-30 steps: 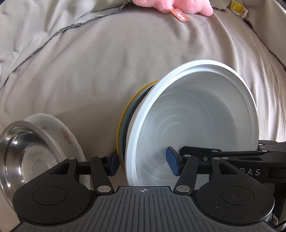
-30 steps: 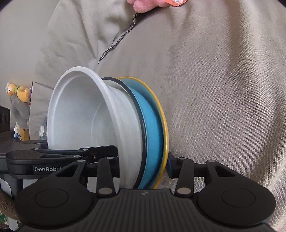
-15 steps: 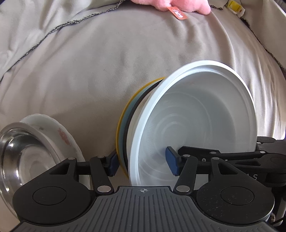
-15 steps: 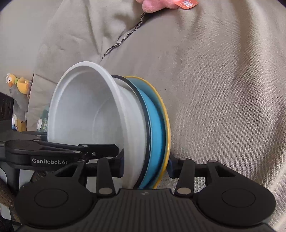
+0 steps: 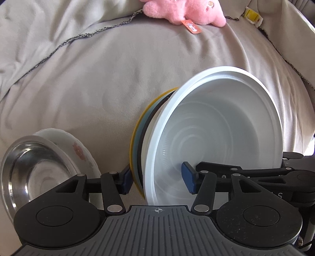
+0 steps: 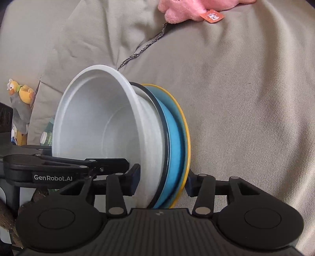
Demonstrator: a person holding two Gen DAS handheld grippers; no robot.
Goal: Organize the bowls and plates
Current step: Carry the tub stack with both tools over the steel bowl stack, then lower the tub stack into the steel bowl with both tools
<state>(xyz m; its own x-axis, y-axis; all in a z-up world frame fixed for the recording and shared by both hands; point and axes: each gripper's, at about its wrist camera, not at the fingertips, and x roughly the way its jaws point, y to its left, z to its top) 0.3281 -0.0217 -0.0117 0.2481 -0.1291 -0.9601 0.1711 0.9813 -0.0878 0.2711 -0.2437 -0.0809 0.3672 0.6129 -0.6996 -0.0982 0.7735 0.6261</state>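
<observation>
Two grippers straddle one tilted stack (image 6: 169,145): the smooth white plastic bowl (image 5: 216,134), then round blue and yellow-rimmed plates. The left gripper (image 5: 157,177) is closing, its pads not pressing; the right gripper (image 6: 162,181) pinches the stack.

My left gripper (image 5: 158,182) straddles stack: bowl (image 5: 216,141) nested on plates (image 5: 137,137), all tipped on edge. Right gripper (image 6: 162,180) straddles same stack from opposite side. Metal bowl (image 5: 29,167) sits in flowered dish (image 5: 78,149), left of left tool. Plush toy (image 5: 183,9) far ahead on blanket (image 5: 98,78).
</observation>
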